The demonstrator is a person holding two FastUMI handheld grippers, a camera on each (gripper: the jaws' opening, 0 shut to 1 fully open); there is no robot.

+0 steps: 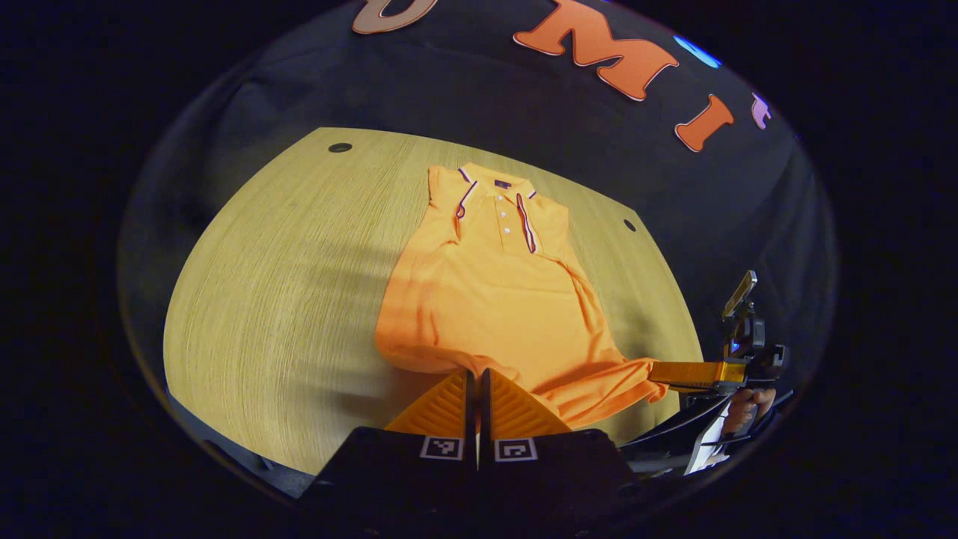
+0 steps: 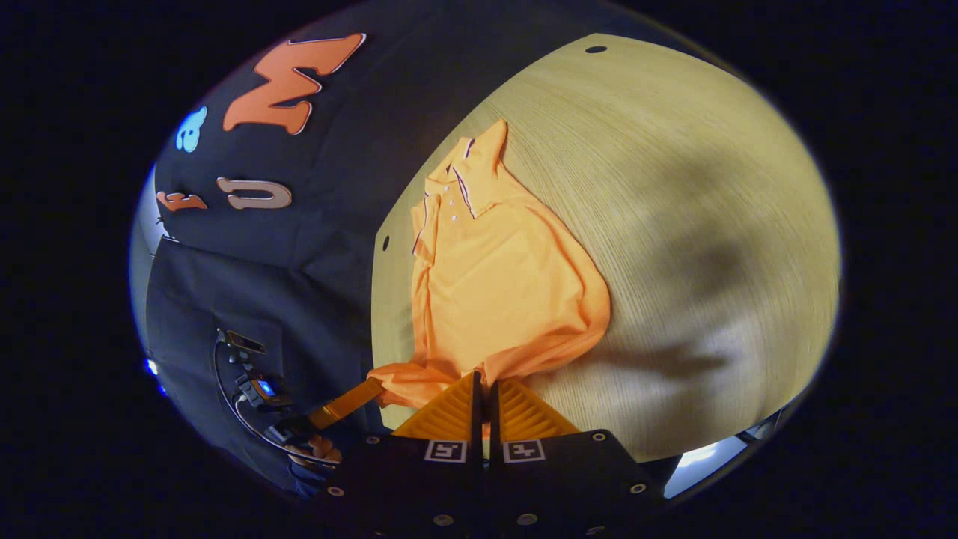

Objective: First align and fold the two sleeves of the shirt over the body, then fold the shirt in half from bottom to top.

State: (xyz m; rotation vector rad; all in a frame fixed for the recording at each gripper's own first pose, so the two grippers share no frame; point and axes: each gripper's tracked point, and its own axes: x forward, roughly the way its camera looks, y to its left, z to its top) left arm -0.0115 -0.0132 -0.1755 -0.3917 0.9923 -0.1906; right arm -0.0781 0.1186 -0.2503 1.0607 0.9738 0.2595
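Lying flat on the wooden table (image 1: 284,299), the orange shirt (image 1: 494,299) is running lengthwise away from both grippers, collar (image 1: 498,195) far, hem near, sleeves already folded over the body. The left gripper (image 1: 477,374) and right gripper (image 2: 486,378) are each pinching a hem corner, jaws clenched on cloth, so the bottom-to-top fold is probably calling for both travelling toward the collar together.

A wooden table (image 1: 284,299) with small dark holes (image 1: 340,147).
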